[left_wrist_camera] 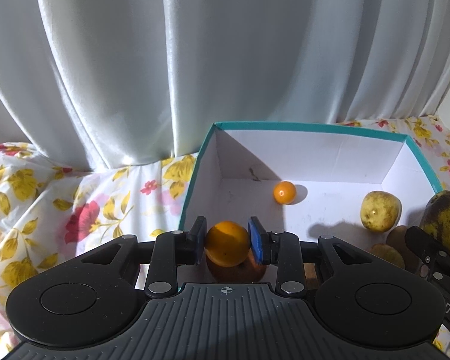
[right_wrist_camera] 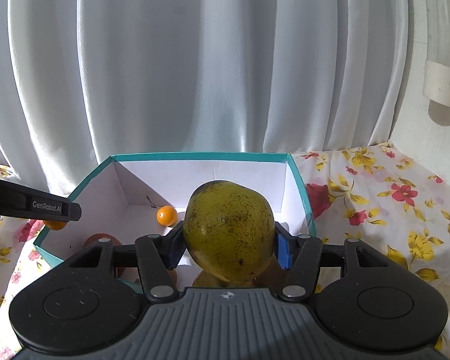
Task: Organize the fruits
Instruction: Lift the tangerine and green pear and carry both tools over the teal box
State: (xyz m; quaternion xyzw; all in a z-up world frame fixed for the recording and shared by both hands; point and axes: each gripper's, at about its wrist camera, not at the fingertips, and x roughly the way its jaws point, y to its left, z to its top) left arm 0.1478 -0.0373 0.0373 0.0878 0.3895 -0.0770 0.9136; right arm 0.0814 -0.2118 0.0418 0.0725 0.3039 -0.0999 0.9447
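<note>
The left gripper (left_wrist_camera: pixel 227 244) is clamping a small orange fruit (left_wrist_camera: pixel 227 243) between its blue pads (left_wrist_camera: pixel 256 241), holding it over the near left part of the teal-edged box (left_wrist_camera: pixel 315 126), above a brownish fruit (left_wrist_camera: pixel 240 273) lying in shadow beneath. The right gripper (right_wrist_camera: pixel 229 244) is squeezing a large yellow-green mango (right_wrist_camera: pixel 228 231), flecked with dark marks, over the near right part of the same box (right_wrist_camera: pixel 195 156), with more fruit partly hiding under it. Farther in, a pale yellow round fruit (left_wrist_camera: pixel 381 211) is sitting on the white floor near the right wall, and a tiny orange ball-like fruit (left_wrist_camera: pixel 284 192) is resting near the far left corner. The box is standing on a flowered cloth (left_wrist_camera: pixel 75 204), with a pale grey curtain (left_wrist_camera: pixel 195 60) hanging behind.
</note>
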